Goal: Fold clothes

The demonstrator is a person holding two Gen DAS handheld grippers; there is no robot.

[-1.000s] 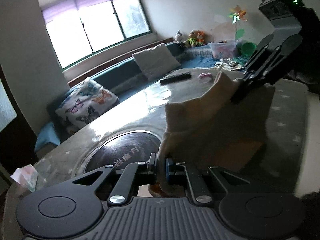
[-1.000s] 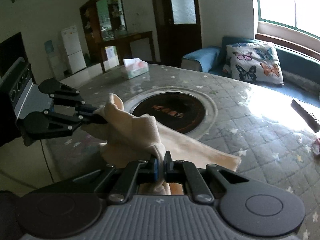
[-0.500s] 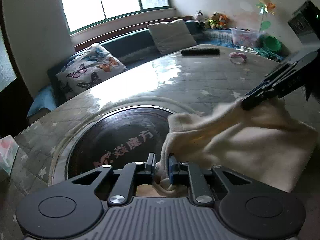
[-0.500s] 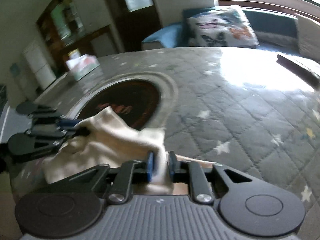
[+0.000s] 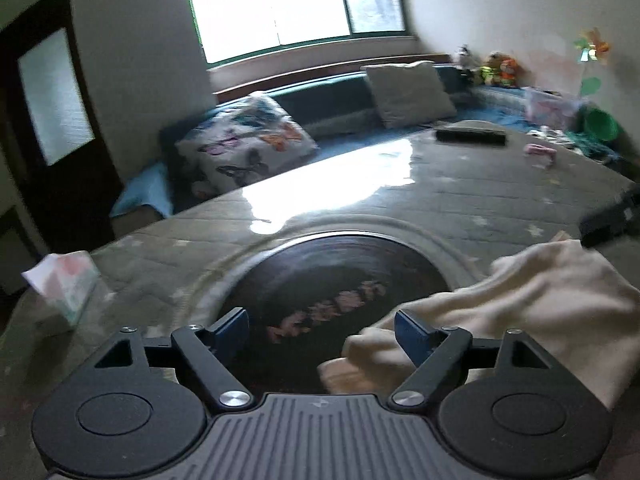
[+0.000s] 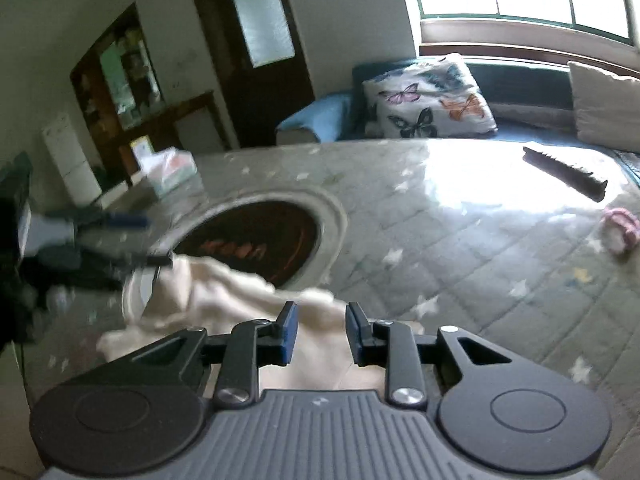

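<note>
The cream fleece garment lies rumpled on the grey quilted counter, loose between both grippers' opening, released jaws.

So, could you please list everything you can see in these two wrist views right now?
Cream garment: one, cream, lying crumpled on the table beside the dark disc.
Table: one, grey quilted cover with pale stars.
Round inset disc: one, dark with reddish lettering, middle of the table.
Tissue box: one, pale, far table edge.
Remote control: one, black, sunlit side.
Pink item: one, small, near the remote; too blurred to name.
Butterfly cushion: one, white, on the bench.
Plain cushion: one, beige, on the bench.
Left gripper: black, jaws opening, garment beside one pad.
Right gripper: black, jaws opening, garment between, unpressed.
</note>
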